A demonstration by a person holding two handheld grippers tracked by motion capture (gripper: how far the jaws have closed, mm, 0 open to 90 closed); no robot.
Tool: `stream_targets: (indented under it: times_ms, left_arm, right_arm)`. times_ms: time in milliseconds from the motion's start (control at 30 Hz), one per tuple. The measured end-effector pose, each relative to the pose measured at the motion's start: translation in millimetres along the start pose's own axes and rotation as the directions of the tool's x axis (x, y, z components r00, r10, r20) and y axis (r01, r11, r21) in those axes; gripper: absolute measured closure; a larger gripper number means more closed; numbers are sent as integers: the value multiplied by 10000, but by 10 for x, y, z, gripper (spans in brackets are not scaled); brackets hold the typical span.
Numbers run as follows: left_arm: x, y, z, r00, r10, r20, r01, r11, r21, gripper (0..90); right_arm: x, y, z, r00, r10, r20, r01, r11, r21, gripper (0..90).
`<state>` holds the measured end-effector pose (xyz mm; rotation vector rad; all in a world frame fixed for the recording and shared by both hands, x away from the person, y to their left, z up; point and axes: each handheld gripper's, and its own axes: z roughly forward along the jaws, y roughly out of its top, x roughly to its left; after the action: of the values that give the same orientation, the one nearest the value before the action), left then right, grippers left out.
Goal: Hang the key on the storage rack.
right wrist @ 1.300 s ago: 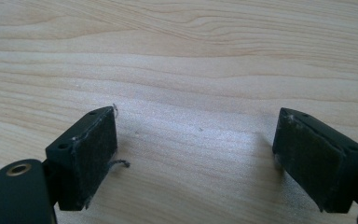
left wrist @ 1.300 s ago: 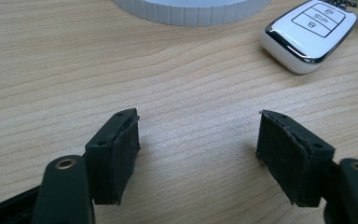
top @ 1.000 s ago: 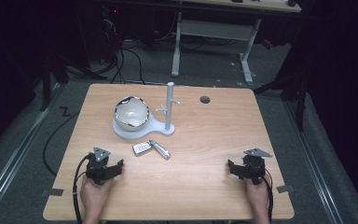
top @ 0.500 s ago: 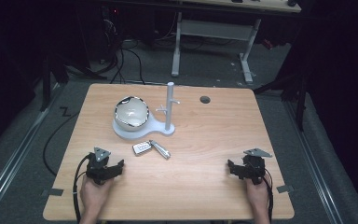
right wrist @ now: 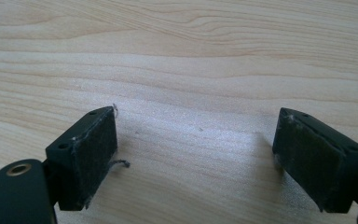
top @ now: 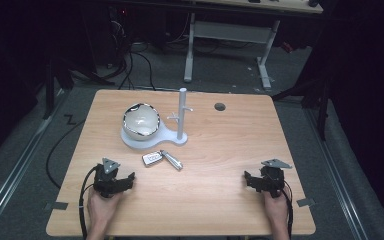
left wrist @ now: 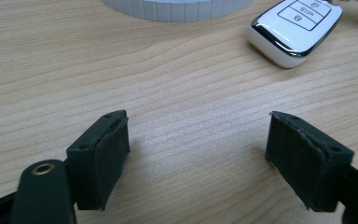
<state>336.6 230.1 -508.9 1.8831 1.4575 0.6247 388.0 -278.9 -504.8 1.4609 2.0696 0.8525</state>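
Dark floor and cables ring the wooden table (top: 220,150), where your left gripper (top: 125,181) and right gripper (top: 250,180) rest near the front edge, well apart from each other. Your left jaws have just been opening and now stand wide with nothing between them, and your right jaws gape over bare wood too. Nearest your left gripper lies the key fob (top: 153,159), touching a metal key (top: 172,160), just in front of the white stand (top: 177,140) with its bowl (top: 140,121) and post (top: 182,112).
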Motion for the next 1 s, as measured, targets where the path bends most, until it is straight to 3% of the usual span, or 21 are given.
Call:
stream_targets:
  times_ms: [167,467,633,900,1000]
  left_arm:
    - [-4,-2,-18,9991,-179,387,183,9998,-94,237]
    - [-94,73,-25,9967,135,797,-105,9992,-374,222]
    - [-209,226,30,9922,417,1176,-357,9980,-523,220]
    - [-304,423,126,9898,785,1190,-716,9956,-611,223]
    - [-361,526,198,9859,996,1342,-921,9939,-611,232]
  right_arm:
    - [0,0,0,10000,0,0,0,10000,0,138]
    - [0,0,0,10000,1,0,-1,10000,-1,139]
    - [0,-1,-1,10000,-5,-3,5,10000,2,139]
    - [-1,-1,-1,10000,-11,-4,11,10000,5,139]
    - [-1,0,0,10000,-14,0,14,10000,-2,139]
